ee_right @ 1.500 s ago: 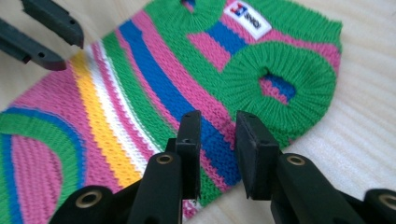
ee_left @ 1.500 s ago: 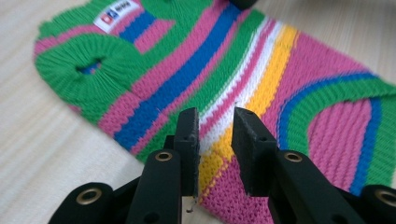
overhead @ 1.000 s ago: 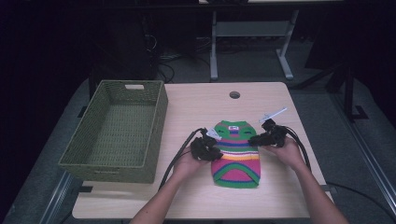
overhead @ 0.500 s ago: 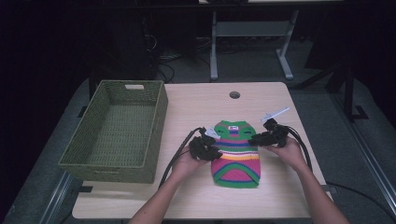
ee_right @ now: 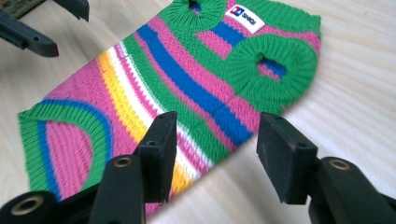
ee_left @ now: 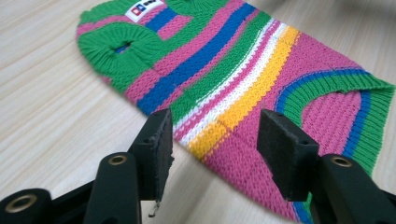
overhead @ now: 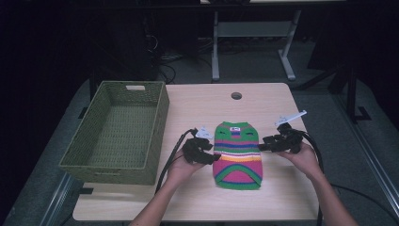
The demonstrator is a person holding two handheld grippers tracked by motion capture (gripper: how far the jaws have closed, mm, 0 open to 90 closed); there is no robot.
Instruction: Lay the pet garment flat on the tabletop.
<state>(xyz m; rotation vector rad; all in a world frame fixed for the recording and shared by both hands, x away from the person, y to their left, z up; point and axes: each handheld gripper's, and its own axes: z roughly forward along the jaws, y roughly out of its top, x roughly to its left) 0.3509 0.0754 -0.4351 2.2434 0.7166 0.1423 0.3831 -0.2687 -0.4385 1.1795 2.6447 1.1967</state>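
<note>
Left hand-held gripper [overhead: 208,157]: jaws spread, just been opening, nothing pinched; poised at the left edge of the striped knit garment [overhead: 236,154].
Right hand-held gripper [overhead: 264,143]: jaws likewise spread, just been opening, free of the cloth, at the garment's right edge.
Striped knit garment: flat on the bench [overhead: 197,101], between both grippers, label end away from the person.
Green woven basket [overhead: 117,133]: on the bench's left side, apart from the garment.

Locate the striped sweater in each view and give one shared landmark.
High view: the striped sweater lies flat at centre, right of the basket.
Left gripper view: it runs from top left to right edge, beyond the open tongs.
Right gripper view: it runs from top right to lower left.
Shared landmark: the white label at the collar.
</note>
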